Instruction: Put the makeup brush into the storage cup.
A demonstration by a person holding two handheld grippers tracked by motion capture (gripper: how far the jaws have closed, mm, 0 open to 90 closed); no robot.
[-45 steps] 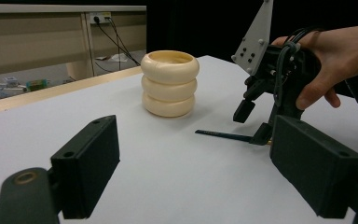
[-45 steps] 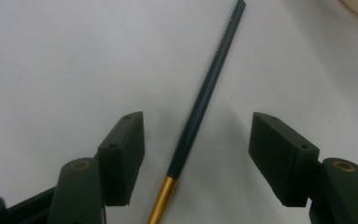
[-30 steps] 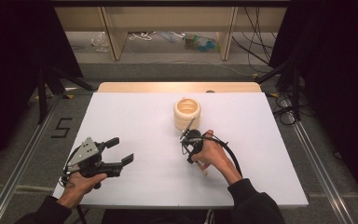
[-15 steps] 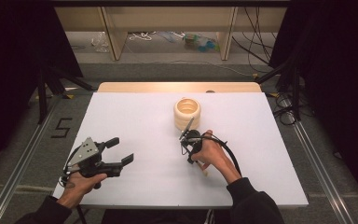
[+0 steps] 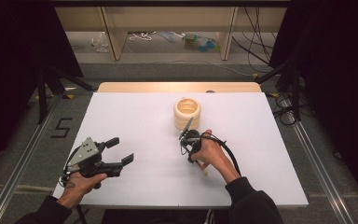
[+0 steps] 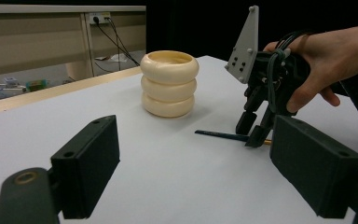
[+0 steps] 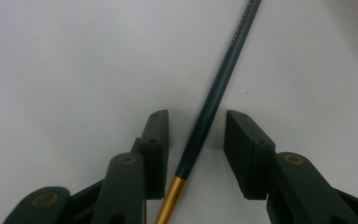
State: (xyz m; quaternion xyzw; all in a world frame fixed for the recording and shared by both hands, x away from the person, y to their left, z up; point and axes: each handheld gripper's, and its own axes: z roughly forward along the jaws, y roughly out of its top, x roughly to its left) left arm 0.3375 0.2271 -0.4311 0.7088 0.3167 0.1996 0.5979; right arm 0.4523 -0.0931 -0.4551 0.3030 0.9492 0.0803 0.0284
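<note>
A thin brush (image 7: 214,100) with a dark blue-green handle and a gold ferrule lies flat on the white table (image 5: 135,116). My right gripper (image 7: 196,116) points down over it with one jaw on each side of the handle. Its jaws have just been closing, but a gap remains on both sides and the pads do not press on the brush. In the left gripper view the right gripper (image 6: 251,135) stands over the brush (image 6: 221,135). A cream holder (image 5: 187,112) made of three stacked rings stands just beyond it. My left gripper (image 5: 121,150) rests open at the near left, with nothing between its jaws.
Behind the white table runs a wooden strip (image 5: 177,87), with shelving legs and cables on the floor beyond. Metal rails (image 5: 314,163) flank the table. A cable (image 5: 226,149) loops from the right gripper over the person's wrist.
</note>
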